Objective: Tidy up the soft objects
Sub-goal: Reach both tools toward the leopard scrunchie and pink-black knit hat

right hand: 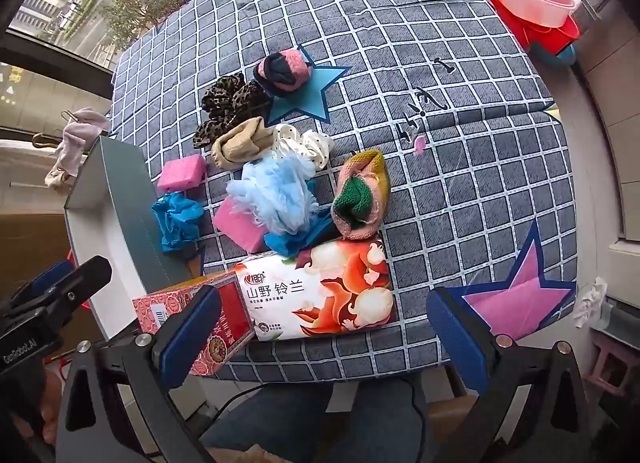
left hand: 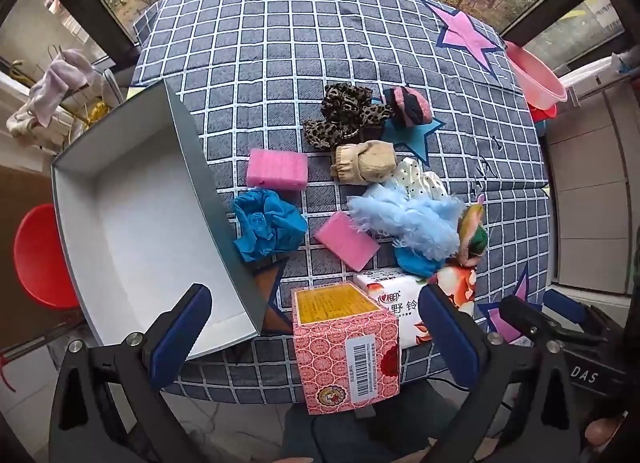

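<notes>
1. Soft stuff sits in a loose pile mid-table on the checked cloth (left hand: 280, 43): blue glove (left hand: 266, 225), two pink sponges (left hand: 277, 169), fluffy blue cloth (left hand: 416, 219), socks.
2. Empty box (left hand: 132, 231) is right beside the pile on its left, so I'd guess that's where everything goes, short trip.
3. Left gripper (left hand: 316, 333) hangs over the near edge, fingers spread wide, nothing in them.
4. Right gripper (right hand: 324, 337) same deal, wide and empty, above the tissue pack (right hand: 320, 291).
5. Nothing's been sorted yet, by the look of it.
</notes>
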